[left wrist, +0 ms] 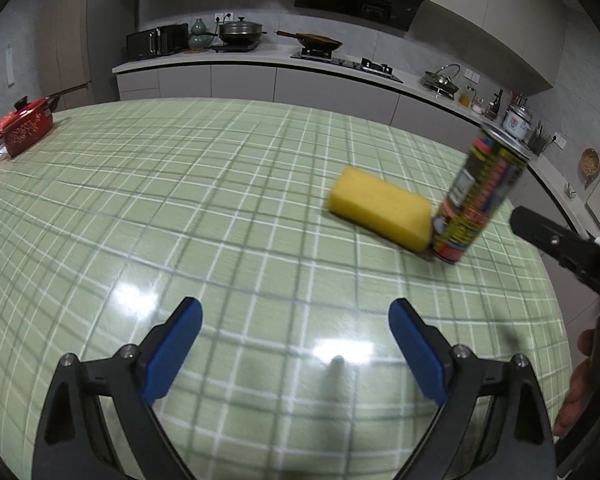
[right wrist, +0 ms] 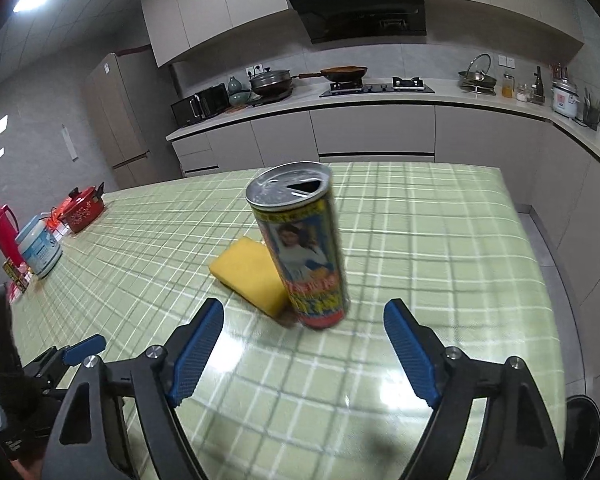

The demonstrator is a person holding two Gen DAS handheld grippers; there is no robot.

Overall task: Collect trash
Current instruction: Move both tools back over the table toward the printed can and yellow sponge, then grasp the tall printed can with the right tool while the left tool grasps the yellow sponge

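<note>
An opened drink can (right wrist: 302, 250) with a colourful printed label stands upright on the green checked table (right wrist: 420, 240). A yellow sponge (right wrist: 250, 276) lies touching its left side. My right gripper (right wrist: 304, 316) is open, its blue pads a little short of the can and to either side of it. In the left wrist view the can (left wrist: 476, 196) and the sponge (left wrist: 380, 212) are far to the right. My left gripper (left wrist: 296, 312) is open and empty above bare tablecloth. The right gripper also shows at the right edge of the left wrist view (left wrist: 572, 248).
A red pot (right wrist: 84, 210), a white tub (right wrist: 40, 250) and a red flask (right wrist: 2, 228) stand along the table's left edge. A kitchen counter (right wrist: 380, 100) with a stove, pans and a microwave runs behind the table. The table's right edge (right wrist: 540, 272) drops to the floor.
</note>
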